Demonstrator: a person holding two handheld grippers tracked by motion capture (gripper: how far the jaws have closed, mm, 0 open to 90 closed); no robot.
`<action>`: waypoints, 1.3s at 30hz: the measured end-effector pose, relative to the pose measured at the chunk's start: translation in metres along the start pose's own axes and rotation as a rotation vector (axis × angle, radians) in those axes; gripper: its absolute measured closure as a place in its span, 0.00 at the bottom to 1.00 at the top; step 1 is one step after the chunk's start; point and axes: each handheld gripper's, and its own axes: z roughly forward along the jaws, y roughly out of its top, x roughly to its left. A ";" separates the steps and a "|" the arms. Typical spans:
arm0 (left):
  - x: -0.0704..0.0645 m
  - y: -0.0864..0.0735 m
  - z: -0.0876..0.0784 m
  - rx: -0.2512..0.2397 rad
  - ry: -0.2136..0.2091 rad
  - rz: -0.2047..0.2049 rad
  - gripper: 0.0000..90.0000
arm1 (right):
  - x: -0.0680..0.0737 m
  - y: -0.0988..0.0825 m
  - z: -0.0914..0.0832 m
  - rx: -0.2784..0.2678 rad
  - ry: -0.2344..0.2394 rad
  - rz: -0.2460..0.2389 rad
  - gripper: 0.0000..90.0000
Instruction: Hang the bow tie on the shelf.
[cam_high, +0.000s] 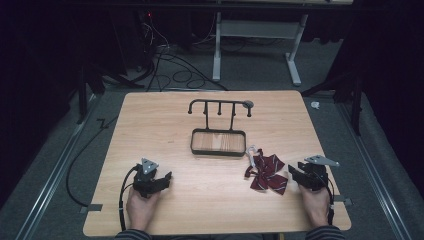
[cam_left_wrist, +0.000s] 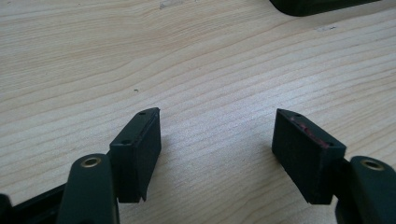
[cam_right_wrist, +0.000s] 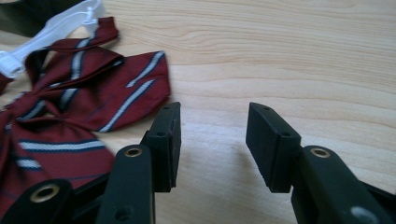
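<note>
Spanning most of the high view, a pale wooden table (cam_high: 210, 200) is seen, and on its far half a black wire rack (cam_high: 218, 131) is stood, made of a shallow tray with a bar of hooks rising behind it. Nearer the person's side and towards the right, a dark red bow tie (cam_high: 268, 173) with pale stripes is laid flat on the wood, a white clip strap trailing from its far end towards the rack's tray.

The right claw (cam_high: 294, 172) is held just beside the bow tie, on the side away from the left claw, and its jaws are pointed towards the cloth. In the right gripper view the bow tie (cam_right_wrist: 70, 107) is seen ahead and to the left of the jaws: one striped wing is reached almost to the tip of the left jaw, yet the gap between the jaws is taken up by bare wood. The jaws are parted fairly wide and nothing is gripped.

The left claw (cam_high: 166, 179) is kept low over the table, well apart from the bow tie. Its jaws are spread wide with bare wood between them, and nothing is held.
</note>
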 end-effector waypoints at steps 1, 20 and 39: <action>0.000 0.000 0.000 0.000 -0.001 0.000 0.37 | 0.002 0.000 -0.002 -0.005 0.007 -0.005 0.64; 0.000 0.000 0.000 0.000 -0.001 -0.002 0.37 | 0.024 0.014 -0.015 -0.062 0.109 -0.033 0.69; 0.000 0.000 0.000 0.000 0.000 -0.001 0.36 | 0.052 0.046 0.004 -0.058 0.189 -0.079 0.73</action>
